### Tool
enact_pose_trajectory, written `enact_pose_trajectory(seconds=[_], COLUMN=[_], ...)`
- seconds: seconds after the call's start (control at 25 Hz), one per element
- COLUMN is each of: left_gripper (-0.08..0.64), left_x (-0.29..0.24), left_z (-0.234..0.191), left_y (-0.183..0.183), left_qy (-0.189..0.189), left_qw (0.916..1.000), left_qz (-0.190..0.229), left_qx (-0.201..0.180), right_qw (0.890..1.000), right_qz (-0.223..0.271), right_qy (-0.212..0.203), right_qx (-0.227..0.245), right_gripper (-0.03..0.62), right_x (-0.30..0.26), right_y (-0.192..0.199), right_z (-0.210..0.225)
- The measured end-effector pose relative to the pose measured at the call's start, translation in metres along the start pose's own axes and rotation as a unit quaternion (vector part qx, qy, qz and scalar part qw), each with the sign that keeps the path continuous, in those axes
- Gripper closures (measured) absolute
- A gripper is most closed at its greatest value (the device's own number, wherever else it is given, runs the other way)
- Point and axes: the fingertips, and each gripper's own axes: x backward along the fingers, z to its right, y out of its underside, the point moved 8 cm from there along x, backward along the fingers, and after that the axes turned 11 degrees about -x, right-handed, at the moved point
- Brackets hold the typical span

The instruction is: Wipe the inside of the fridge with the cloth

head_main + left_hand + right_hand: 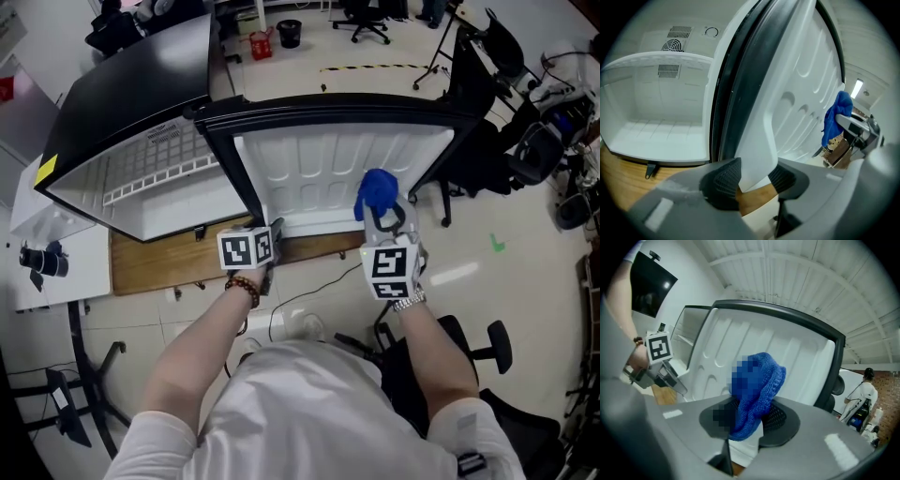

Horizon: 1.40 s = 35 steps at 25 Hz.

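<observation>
The fridge [122, 103] is open, its door [328, 169] swung out toward the person. The left gripper [754, 180] has its jaws clamped on the door's white edge. The bunched cloth [764, 394] is pinched between the jaws of the right gripper [749, 420], in front of the door's inner face.

Even, bright light is given from above; a strip lamp [857, 87] is seen glowing beyond the left claw [753, 180]. The fridge door [787, 93] in that claw is rendered bright white. Both gripper views are bent at the edges, and the cloth [765, 380] in the right claw [750, 420] is partly pixelated.
</observation>
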Motion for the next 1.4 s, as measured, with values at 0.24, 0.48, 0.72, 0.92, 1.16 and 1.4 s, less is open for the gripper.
enact_pose_trajectory(seconds=[0.24,0.48,0.72,0.92,1.16,1.4], left_gripper=[0.355,0.354,0.365,0.383,0.387,0.397], left_x=[0.014,0.030,0.034,0.032,0.030,0.029], left_z=[0.004,0.005,0.000,-0.004,-0.004,-0.004], left_y=[-0.004,-0.016,-0.022,-0.019,-0.018,-0.015], left_qy=[0.026,0.035,0.033,0.030,0.033,0.038], left_qw=[0.9995,0.9988,0.9989,0.9991,0.9991,0.9991], left_qz=[0.015,0.035,0.034,0.023,0.017,0.017], left_qx=[0.004,-0.001,-0.008,-0.020,-0.018,-0.012], right_qw=[0.994,0.985,0.981,0.983,0.988,0.990], right_qz=[-0.017,-0.045,-0.065,-0.074,-0.043,0.030], right_qy=[-0.103,-0.159,-0.177,-0.167,-0.149,-0.136], right_qx=[0.029,0.049,0.050,0.033,0.004,0.009], right_gripper=[0.477,0.477,0.477,0.477,0.477,0.477], right_x=[-0.005,-0.016,-0.035,-0.051,-0.046,-0.054], right_y=[0.019,0.046,0.061,0.063,0.039,0.000], right_z=[-0.079,-0.129,-0.157,-0.159,-0.139,-0.130])
